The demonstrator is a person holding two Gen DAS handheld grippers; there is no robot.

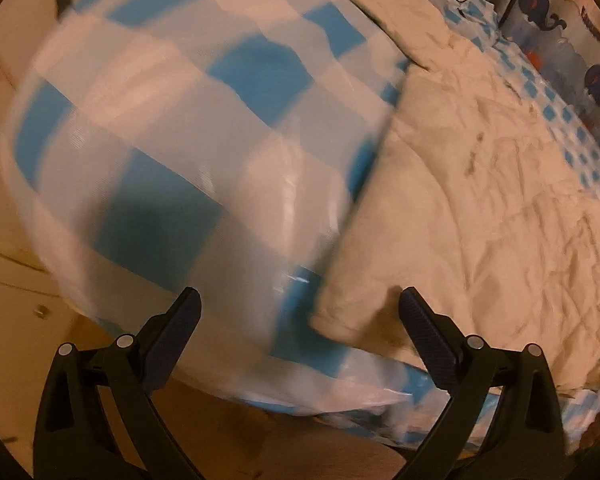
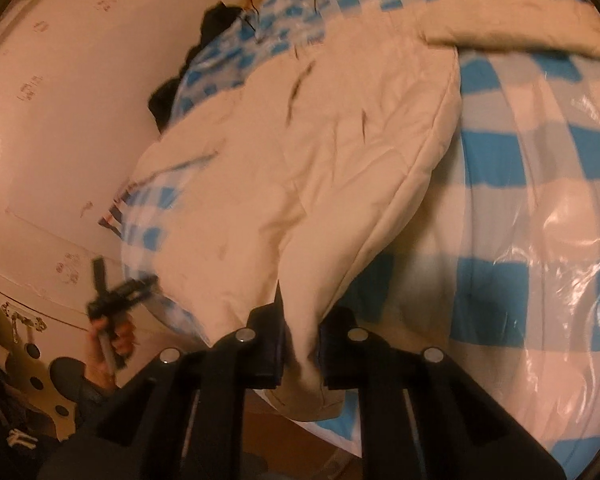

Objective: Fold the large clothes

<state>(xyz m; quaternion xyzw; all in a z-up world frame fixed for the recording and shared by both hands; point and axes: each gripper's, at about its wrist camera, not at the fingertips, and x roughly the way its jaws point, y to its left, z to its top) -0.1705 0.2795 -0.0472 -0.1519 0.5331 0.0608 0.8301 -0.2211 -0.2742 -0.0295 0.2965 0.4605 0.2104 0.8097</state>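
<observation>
Right hand-held gripper (image 2: 300, 346) pinched a corner of the cream quilt (image 2: 308, 168) over the checked bed (image 2: 520, 208), left hand-held gripper (image 1: 300, 312) spread wide, holding nothing, near the bed's edge.

warm dim light falls on a pale wall (image 2: 60, 100), a blue-checked bed cover (image 2: 520, 168) and a whale-print pillow (image 1: 560, 32).

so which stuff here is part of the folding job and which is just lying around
Part of the job:
- cream quilted garment
- right gripper, shut on its corner
- left gripper, open

Lying about:
- blue checked cover
- whale-print fabric
- black item
</observation>
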